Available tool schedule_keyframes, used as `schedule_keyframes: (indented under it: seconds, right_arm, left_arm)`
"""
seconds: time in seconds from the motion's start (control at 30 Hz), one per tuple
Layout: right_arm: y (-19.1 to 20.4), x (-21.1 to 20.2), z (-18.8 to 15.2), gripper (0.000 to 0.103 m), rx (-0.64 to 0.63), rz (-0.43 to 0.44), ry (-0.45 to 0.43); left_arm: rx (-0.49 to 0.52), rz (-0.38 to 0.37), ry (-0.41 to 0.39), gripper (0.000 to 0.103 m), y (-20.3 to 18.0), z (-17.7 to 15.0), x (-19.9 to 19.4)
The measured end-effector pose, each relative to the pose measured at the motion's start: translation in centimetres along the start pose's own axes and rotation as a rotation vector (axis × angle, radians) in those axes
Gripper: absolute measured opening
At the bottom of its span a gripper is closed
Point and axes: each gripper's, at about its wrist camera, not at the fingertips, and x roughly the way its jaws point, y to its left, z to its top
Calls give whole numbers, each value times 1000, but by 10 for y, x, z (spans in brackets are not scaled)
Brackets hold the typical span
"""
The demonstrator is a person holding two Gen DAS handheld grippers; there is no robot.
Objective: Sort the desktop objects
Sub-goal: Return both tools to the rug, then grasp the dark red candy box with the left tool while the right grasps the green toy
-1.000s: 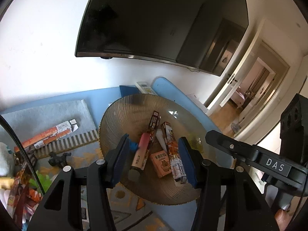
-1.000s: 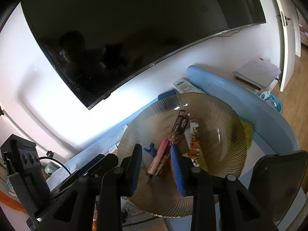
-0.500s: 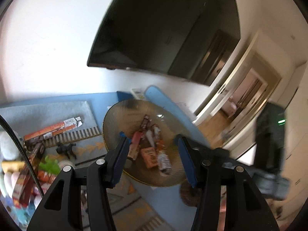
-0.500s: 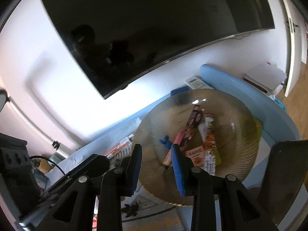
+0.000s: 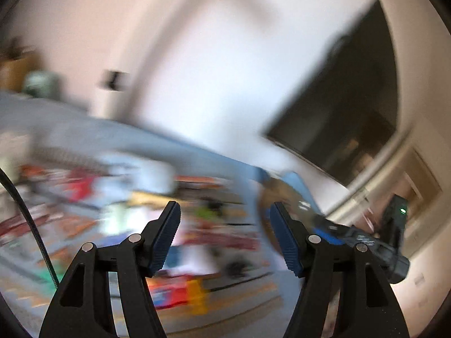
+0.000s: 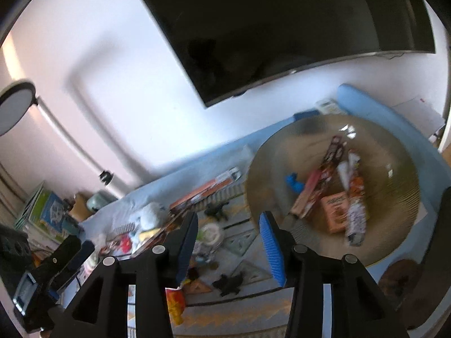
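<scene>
Both grippers are empty, their jaws opening. Left gripper hangs over a badly blurred spread of colourful packets on the desk, nothing between its blue pads. Right gripper hovers with its pads apart above a patterned mat, near small dark toy figures. To its right, a wide ribbed glass bowl holds snack packets: an orange box, a long pink packet and a small blue piece. A dark wall screen hangs behind.

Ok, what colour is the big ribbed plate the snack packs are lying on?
Translucent brownish amber, with fine radial ribs. The plate shows best in the right wrist view.
</scene>
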Motion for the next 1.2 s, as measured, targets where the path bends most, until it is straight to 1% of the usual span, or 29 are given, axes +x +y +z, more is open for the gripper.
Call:
schedule_keyframes:
  seconds: [0.03, 0.1, 0.13, 0.2, 0.3, 0.37, 0.4, 0.47, 0.5, 0.57, 0.63, 0.7, 0.8, 0.87, 0.9, 0.97, 1.03, 1.13, 1.2]
  right_arm:
    - [4, 2, -2, 45, -3, 10, 6]
    - [14, 6, -7, 48, -13, 26, 17]
    - [19, 9, -9, 49, -18, 34, 23]
    - [31, 14, -15, 52, -32, 54, 41]
    - [52, 22, -28, 56, -61, 84, 71]
    - [65, 29, -40, 56, -78, 112, 87]
    - [70, 30, -46, 56, -78, 134, 88]
    - [78, 35, -69, 58, -65, 209, 70]
    - [82, 37, -79, 58, -75, 237, 59]
    - [91, 45, -106, 58, -122, 256, 49]
    - [95, 57, -126, 58, -154, 282, 65]
    - [95, 69, -141, 58, -182, 279, 84]
    - [96, 86, -152, 58, -207, 287, 135]
    - [98, 88, -153, 58, -214, 290, 123]
    - [99, 88, -155, 58, -221, 294, 119]
    - [103, 89, -158, 58, -235, 297, 114]
    - [107, 89, -162, 58, -256, 308, 106]
    - [118, 92, -169, 58, -303, 304, 115]
    - [123, 94, -172, 58, -329, 309, 127]
  left_arm:
    - [-27, 42, -30, 64, 19, 0, -16]
    - [-62, 104, -72, 64, 43, -4, -39]
    - [-81, 153, -94, 64, 59, -8, -53]
    - [-110, 218, -112, 64, 80, -16, -71]
    - [-178, 292, -131, 64, 121, -28, -101]
    - [-241, 321, -141, 64, 146, -37, -118]
    - [-256, 333, -140, 64, 158, -40, -124]
    - [-247, 380, -128, 64, 172, -47, -132]
    - [-222, 418, -118, 64, 176, -50, -133]
    - [-147, 474, -95, 64, 182, -56, -129]
    - [-71, 505, -36, 64, 188, -56, -113]
    - [-15, 511, -3, 64, 194, -57, -103]
    - [71, 505, 30, 64, 195, -46, -83]
    - [143, 510, 60, 64, 192, -37, -65]
    - [178, 515, 91, 64, 194, -33, -53]
    - [209, 527, 168, 64, 198, -31, -34]
    - [229, 504, 242, 64, 199, -35, -19]
    - [265, 449, 296, 64, 187, -45, -13]
    - [311, 424, 324, 64, 174, -55, -13]
